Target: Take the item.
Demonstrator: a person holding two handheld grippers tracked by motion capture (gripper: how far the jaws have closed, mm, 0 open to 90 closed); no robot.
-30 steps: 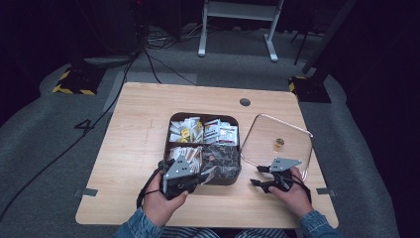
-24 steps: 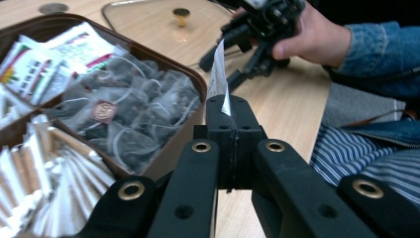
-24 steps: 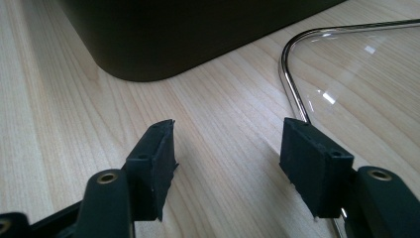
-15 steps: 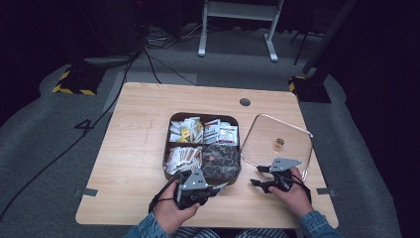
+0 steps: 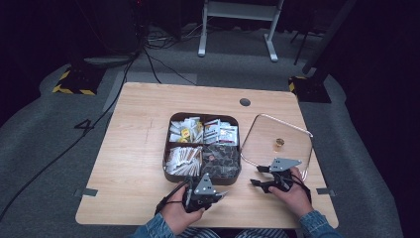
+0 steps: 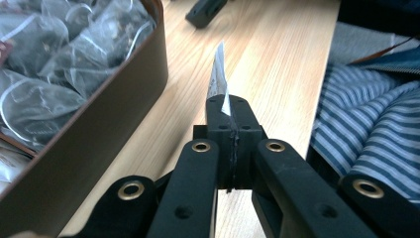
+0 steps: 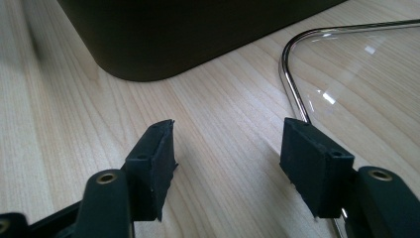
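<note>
My left gripper (image 6: pixel 232 130) pinches a thin white sachet (image 6: pixel 218 74) edge-on, pointing away beside the brown compartment box (image 6: pixel 119 99); right gripper (image 7: pixel 228 148) spread, empty.

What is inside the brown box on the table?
The brown box holds four sections of packets: white sachets, printed ones, and clear bags front right. What lies beneath the top layer is covered.

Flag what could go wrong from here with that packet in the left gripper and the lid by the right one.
1. The left gripper is shut on only the edge of a thin white packet, so the packet may slip out or tear.
2. The left gripper sits close to the brown box; a swing could knock its wall.
3. The right gripper is open, one pad beside the rim of the glass lid; a push could slide it.
</note>
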